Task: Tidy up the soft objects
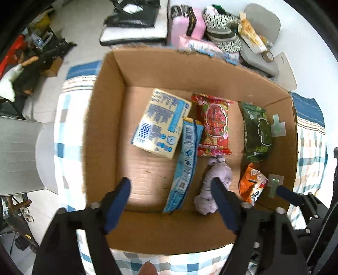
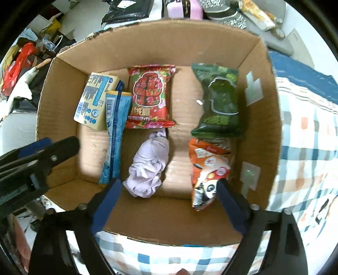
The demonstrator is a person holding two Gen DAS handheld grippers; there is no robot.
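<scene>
An open cardboard box (image 1: 109,118) (image 2: 268,118) holds a yellow carton (image 1: 160,124) (image 2: 93,101), a long blue packet (image 1: 186,162) (image 2: 115,135), a red packet (image 1: 213,124) (image 2: 151,97), a green packet (image 1: 256,131) (image 2: 219,101), an orange panda packet (image 1: 252,184) (image 2: 207,171) and a crumpled lilac cloth (image 1: 213,182) (image 2: 150,167). My left gripper (image 1: 171,188) is open and empty above the box's near part. My right gripper (image 2: 170,188) is open and empty over the near wall, the cloth and the panda packet between its fingers.
The box rests on a checked blue and white cloth (image 1: 69,118) (image 2: 306,135). Behind it lie a pink case (image 1: 186,27), slippers (image 1: 224,31), a black bag (image 1: 133,19) and a grey seat (image 1: 266,25). A red bag (image 2: 19,63) and clutter lie at the left.
</scene>
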